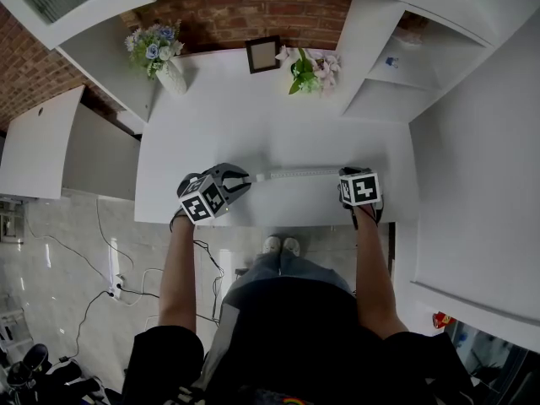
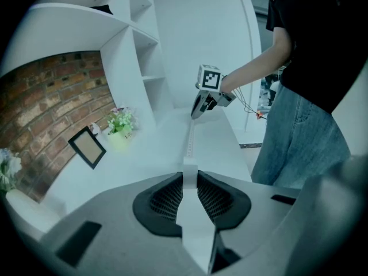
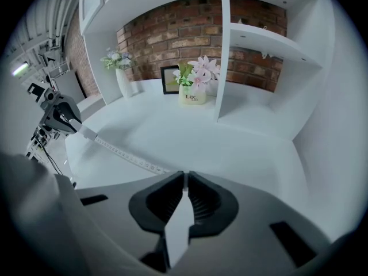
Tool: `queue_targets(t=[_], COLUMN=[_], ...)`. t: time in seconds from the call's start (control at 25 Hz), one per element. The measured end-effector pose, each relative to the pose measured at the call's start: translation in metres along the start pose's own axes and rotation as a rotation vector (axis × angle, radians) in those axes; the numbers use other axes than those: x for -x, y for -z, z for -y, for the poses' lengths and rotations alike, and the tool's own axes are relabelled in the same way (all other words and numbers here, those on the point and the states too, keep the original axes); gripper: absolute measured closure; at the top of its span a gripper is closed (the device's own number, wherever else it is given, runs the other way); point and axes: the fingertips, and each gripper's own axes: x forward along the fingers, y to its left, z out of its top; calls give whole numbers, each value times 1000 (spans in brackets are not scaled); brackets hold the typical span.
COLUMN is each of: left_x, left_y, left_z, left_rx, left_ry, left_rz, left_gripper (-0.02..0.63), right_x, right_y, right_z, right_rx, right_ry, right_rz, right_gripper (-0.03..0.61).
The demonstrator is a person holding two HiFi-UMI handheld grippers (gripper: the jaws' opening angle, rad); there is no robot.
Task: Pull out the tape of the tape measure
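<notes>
Head view, lower centre: shows both tools at once, left tool (image 1: 243, 180) and right tool (image 1: 344, 179) well apart, with the tape (image 1: 295, 175) drawn out straight between them along the desk's (image 1: 253, 125) near edge. Left gripper view: adds the pinch on the white tape measure case (image 2: 190, 174). Right gripper view: adds the near-closed pinch on the tape's tip, graduation marks with unreadable numerals, and "Li…" on the flowerpot (image 3: 191, 96).

The flower pot (image 3: 192, 98) carries print, seemingly "Life", too blurred to confirm.

White desk (image 1: 253, 125), brick wall (image 1: 253, 11), white shelves (image 1: 396, 57)
</notes>
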Motion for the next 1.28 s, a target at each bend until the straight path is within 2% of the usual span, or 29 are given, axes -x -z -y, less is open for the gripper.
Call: queue_targets(t=[0.2,0.32,0.8,1.12,1.28], left_x=[1,0,-17,-25,-28], left_y=[11,14,35,33,32], left_z=[-4,-6,-17,-24,-28], left_rx=[-23,-23,-45,-55,-70], left_ry=[16,26,92,118,129], left_rz=[-53,-63,-188,-261,-327], left_gripper=[534,534,534,534,534], right_x=[-4,-9,-38,-53,-57], right_y=[0,-1,-2,1,-1], right_z=[8,8,-4,-11,-12], right_rx=[7,3,16,12,9], right_ry=[11,-4,-78,-129,-145], right_rz=[-15,-20,-88,-130,-130], right_gripper=[552,552,551,548,546])
